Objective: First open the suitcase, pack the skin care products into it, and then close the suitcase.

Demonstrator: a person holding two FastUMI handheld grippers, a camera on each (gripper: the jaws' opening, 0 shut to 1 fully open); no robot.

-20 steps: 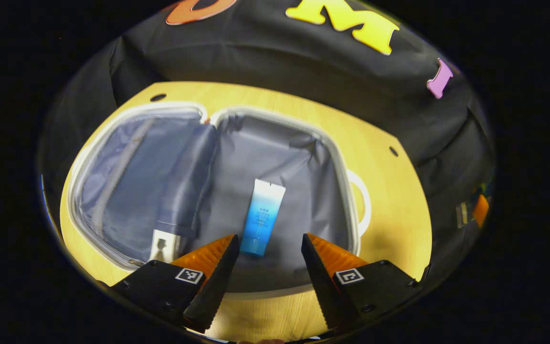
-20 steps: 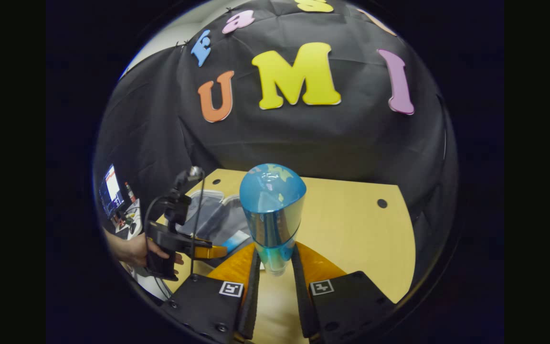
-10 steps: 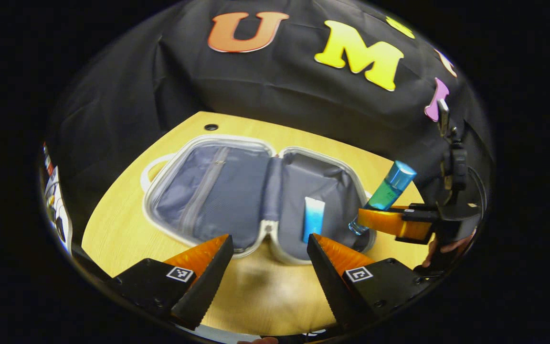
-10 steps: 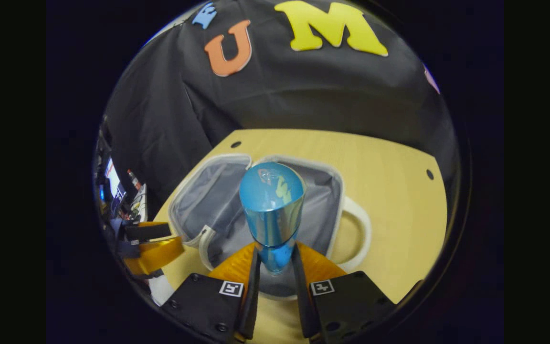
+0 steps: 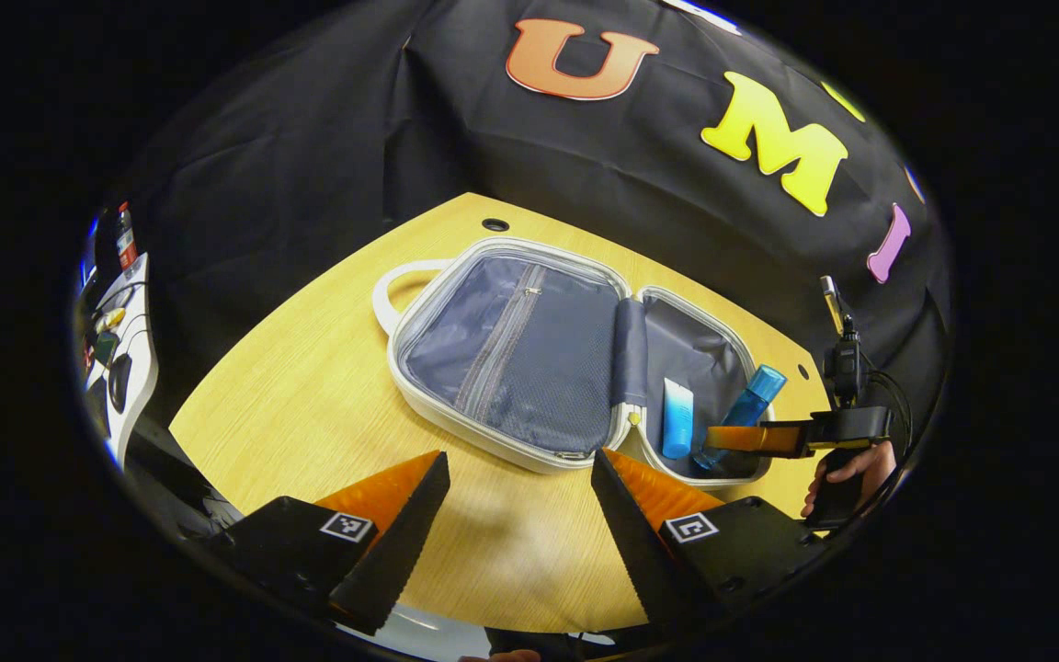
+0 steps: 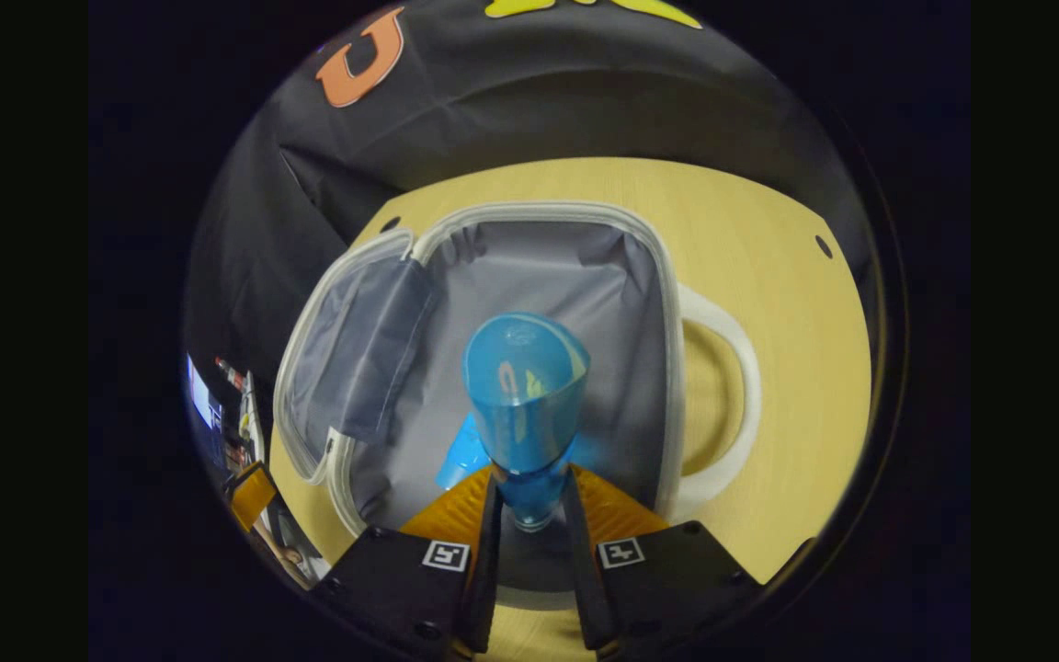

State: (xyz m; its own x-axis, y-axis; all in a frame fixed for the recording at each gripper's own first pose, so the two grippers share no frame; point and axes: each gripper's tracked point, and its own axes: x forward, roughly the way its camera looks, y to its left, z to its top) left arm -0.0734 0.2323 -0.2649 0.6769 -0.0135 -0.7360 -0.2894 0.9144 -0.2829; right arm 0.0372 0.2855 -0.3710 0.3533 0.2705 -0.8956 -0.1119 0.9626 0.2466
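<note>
The white-rimmed suitcase (image 5: 511,432) lies wide open on the wooden table, its grey lining up. A blue and white tube (image 5: 677,418) rests in its right half. My right gripper (image 6: 529,515) is shut on a blue bottle (image 6: 526,395), tilted, low inside that right half (image 6: 575,294), just beside the tube (image 6: 462,452). In the left gripper view the same bottle (image 5: 750,397) leans in the case, held by the right gripper (image 5: 759,439) with a hand (image 5: 847,464) behind it. My left gripper (image 5: 516,501) is open over bare table in front of the case, holding nothing.
The case has a white handle (image 6: 732,395) on its outer right side and another handle (image 5: 393,287) on its left. The table (image 5: 309,386) has cable holes (image 5: 495,224) near its back edge. A desk with clutter (image 5: 116,359) stands off to the left.
My left gripper has drawn back and to the left, away from the case. My right gripper has carried the bottle down into the right half beside the tube.
</note>
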